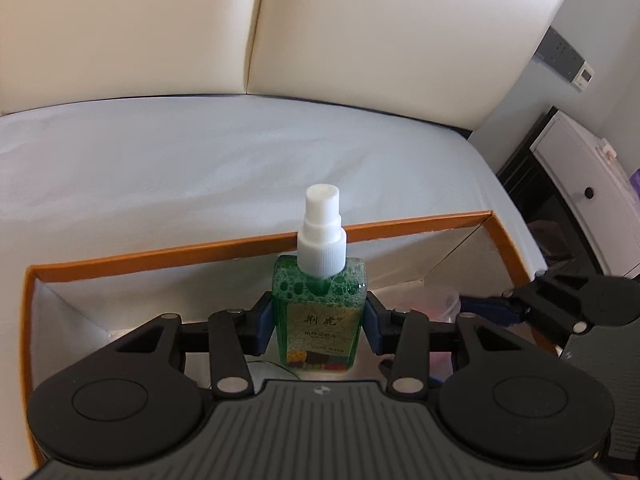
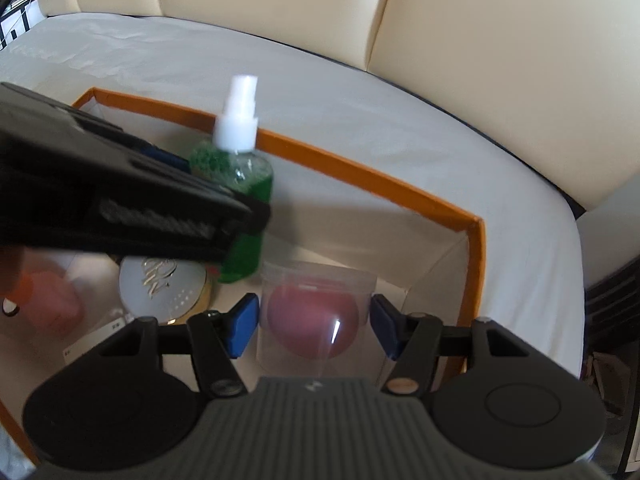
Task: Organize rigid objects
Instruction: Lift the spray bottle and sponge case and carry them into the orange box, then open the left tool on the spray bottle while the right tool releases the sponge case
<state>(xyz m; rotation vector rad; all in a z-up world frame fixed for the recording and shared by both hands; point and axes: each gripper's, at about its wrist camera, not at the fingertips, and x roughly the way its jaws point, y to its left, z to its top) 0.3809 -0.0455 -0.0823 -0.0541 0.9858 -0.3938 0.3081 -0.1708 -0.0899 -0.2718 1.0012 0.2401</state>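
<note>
Over the orange-rimmed box (image 1: 256, 246) on the bed, your left claw (image 1: 319, 322) grips the upright green spray bottle (image 1: 319, 312) by its sides, while your right claw (image 2: 316, 326) brackets the clear tub (image 2: 318, 308) with the pink ball, contact unclear.

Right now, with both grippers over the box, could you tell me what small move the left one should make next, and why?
Probably lower the green spray bottle to the floor of the orange-rimmed box: the left gripper grips it upright inside the box walls.
</note>
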